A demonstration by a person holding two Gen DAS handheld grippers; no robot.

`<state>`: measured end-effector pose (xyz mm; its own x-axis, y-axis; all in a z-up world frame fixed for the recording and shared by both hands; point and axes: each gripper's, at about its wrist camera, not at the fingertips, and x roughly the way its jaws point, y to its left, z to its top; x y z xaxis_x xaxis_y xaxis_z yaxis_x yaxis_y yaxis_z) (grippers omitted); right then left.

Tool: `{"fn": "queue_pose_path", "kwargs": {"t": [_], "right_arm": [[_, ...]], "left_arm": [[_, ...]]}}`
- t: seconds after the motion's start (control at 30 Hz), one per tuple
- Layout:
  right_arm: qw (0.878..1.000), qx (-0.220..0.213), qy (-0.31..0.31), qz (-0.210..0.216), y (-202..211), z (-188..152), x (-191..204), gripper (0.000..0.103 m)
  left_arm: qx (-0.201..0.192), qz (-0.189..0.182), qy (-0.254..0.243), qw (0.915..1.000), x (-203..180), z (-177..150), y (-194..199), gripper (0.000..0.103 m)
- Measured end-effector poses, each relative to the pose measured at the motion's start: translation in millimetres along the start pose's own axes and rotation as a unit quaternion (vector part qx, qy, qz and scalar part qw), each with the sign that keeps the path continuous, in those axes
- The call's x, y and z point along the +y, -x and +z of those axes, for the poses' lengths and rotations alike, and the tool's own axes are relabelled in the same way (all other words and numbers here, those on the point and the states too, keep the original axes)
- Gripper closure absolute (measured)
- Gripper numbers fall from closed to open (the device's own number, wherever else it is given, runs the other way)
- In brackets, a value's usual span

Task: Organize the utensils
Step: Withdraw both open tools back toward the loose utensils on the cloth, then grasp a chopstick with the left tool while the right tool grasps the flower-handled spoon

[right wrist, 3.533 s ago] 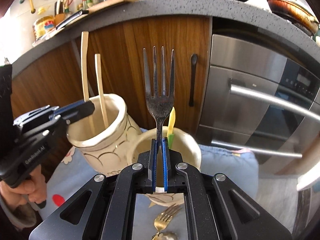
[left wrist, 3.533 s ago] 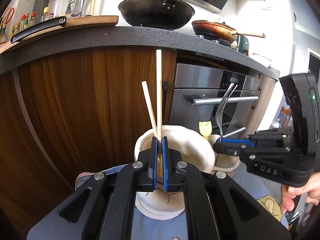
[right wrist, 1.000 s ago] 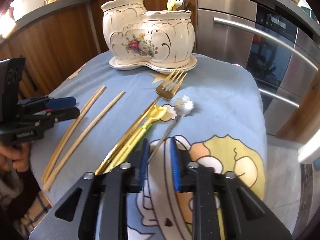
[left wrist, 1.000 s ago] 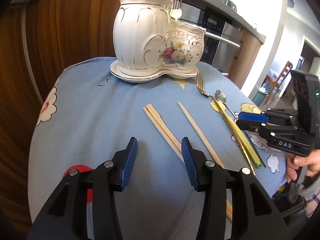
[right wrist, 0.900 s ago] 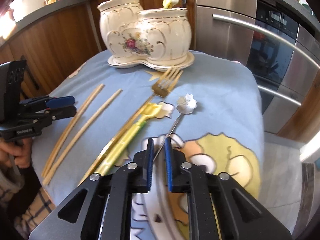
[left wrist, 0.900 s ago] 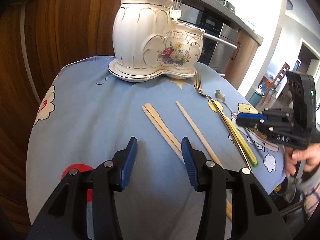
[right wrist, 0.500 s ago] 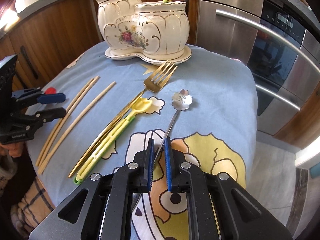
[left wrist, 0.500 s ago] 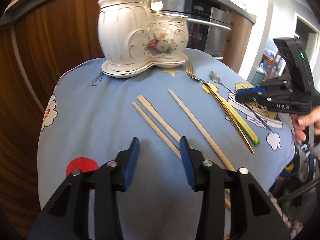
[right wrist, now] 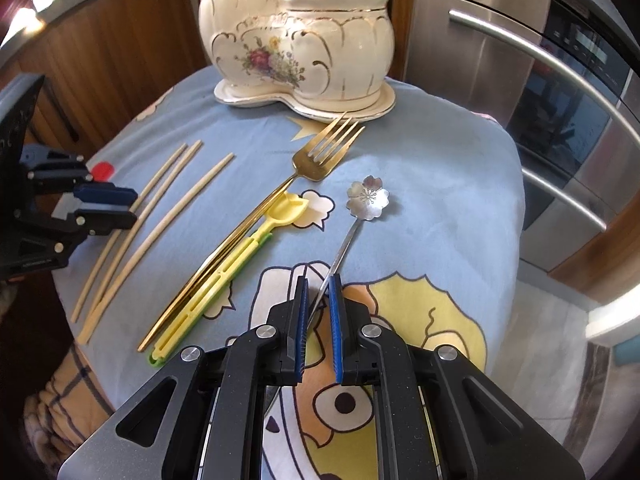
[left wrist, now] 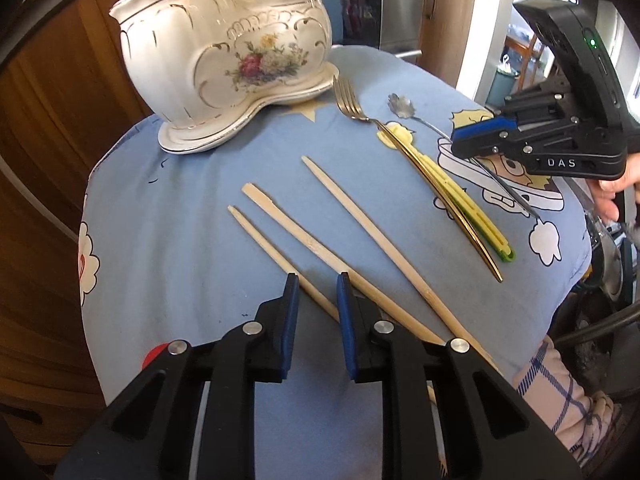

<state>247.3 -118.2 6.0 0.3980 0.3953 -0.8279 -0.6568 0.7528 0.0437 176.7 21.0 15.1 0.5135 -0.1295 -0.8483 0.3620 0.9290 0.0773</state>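
Note:
A cream floral ceramic holder [left wrist: 224,48] [right wrist: 296,36] stands at the back of the blue cloth, with chopsticks, a fork and a yellow utensil in it. Three wooden chopsticks [left wrist: 352,220] [right wrist: 160,216] lie on the cloth. My left gripper [left wrist: 314,288] is open, its jaws straddling the leftmost chopstick [left wrist: 276,250]. A gold fork [right wrist: 316,152], a yellow-green utensil [right wrist: 224,268] and a silver flower spoon [right wrist: 366,200] lie to the right. My right gripper [right wrist: 318,284] has narrow jaws around the spoon's handle, pads not clearly touching it.
The table with the blue cartoon cloth [right wrist: 440,168] stands against wooden cabinets [left wrist: 48,92] and a steel oven [right wrist: 540,72] with a bar handle. The cloth drops off at the near and right edges. My left gripper shows at the left of the right wrist view [right wrist: 100,208].
Both grippers have come down from the holder to the cloth. The left jaws have narrowed over a chopstick. The right jaws have closed in around the spoon's handle.

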Motion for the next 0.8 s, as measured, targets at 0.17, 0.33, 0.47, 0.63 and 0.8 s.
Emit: {"fn": "queue_pose_path", "kwargs": {"t": [0.17,0.33,0.47,0.63,0.8], "right_arm": [[1.000,0.021,0.021,0.010,-1.5,4.4,-2.0,0.092],[0.998,0.045,0.038,0.002,-0.5,7.6,-8.1,0.095],[0.997,0.068,0.042,-0.003,-2.4,10.5,-17.1,0.095],[0.994,0.099,0.049,0.000,-6.2,17.8,-23.5,0.093],[0.988,0.135,0.071,-0.005,-13.1,30.2,-20.3,0.092]], "left_arm": [[0.024,0.013,-0.025,0.9993,4.6,4.7,0.1,0.089],[0.055,0.003,-0.032,0.9980,22.6,6.5,1.9,0.093],[0.080,0.001,-0.034,0.9962,32.7,6.3,2.9,0.093],[0.101,0.006,-0.030,0.9944,37.6,8.5,1.0,0.093],[0.111,0.007,-0.024,0.9935,39.1,14.4,1.7,0.093]]}}
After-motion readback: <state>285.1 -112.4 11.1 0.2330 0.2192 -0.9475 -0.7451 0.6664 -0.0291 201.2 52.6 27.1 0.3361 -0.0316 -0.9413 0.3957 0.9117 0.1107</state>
